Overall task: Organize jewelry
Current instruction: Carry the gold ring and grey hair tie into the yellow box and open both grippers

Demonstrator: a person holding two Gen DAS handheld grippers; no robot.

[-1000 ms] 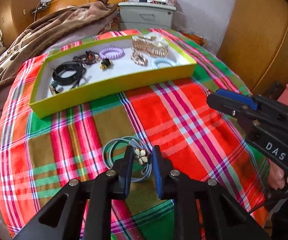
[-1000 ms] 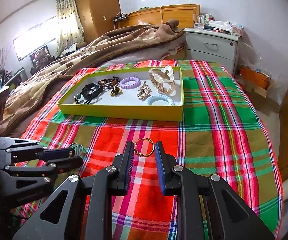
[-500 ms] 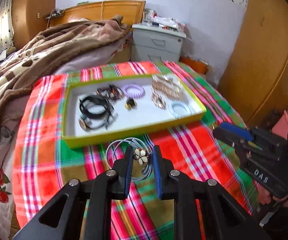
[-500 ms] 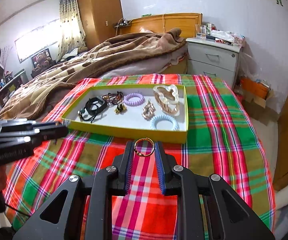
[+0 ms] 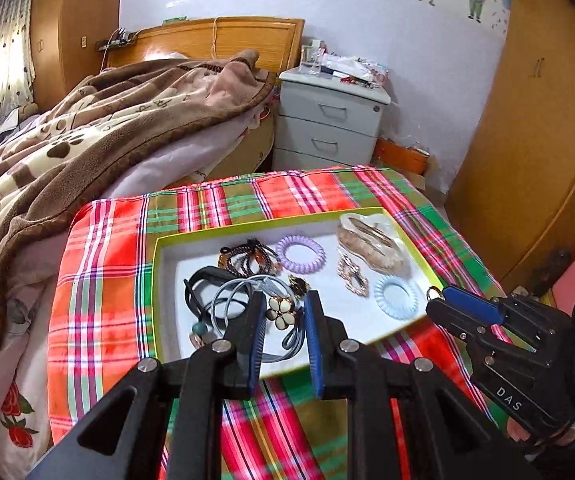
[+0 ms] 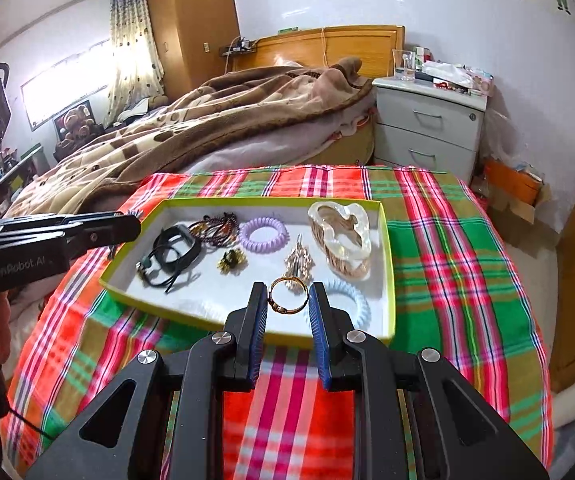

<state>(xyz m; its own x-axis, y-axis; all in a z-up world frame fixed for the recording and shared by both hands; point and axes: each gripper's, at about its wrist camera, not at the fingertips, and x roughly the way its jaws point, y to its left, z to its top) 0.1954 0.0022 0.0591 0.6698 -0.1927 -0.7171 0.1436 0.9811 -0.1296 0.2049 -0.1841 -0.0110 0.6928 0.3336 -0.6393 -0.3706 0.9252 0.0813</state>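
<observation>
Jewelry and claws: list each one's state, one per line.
left claw: shut on the flower hair tie, raised over the tray.
flower hair tie: gripped at its flower, grey loops dangling.
right claw: shut on the gold ring.
gold ring: pinched upright, off the cloth.
yellow tray: open, holding jewelry.
purple coil tie: lying flat in tray.
blue coil tie: lying flat in tray.
hair claw clip: resting in tray.

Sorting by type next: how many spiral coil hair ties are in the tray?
2. A purple coil tie lies toward the far middle of the tray; a light blue coil tie lies near the front right corner, partly behind the right gripper. None seem hidden.
</observation>
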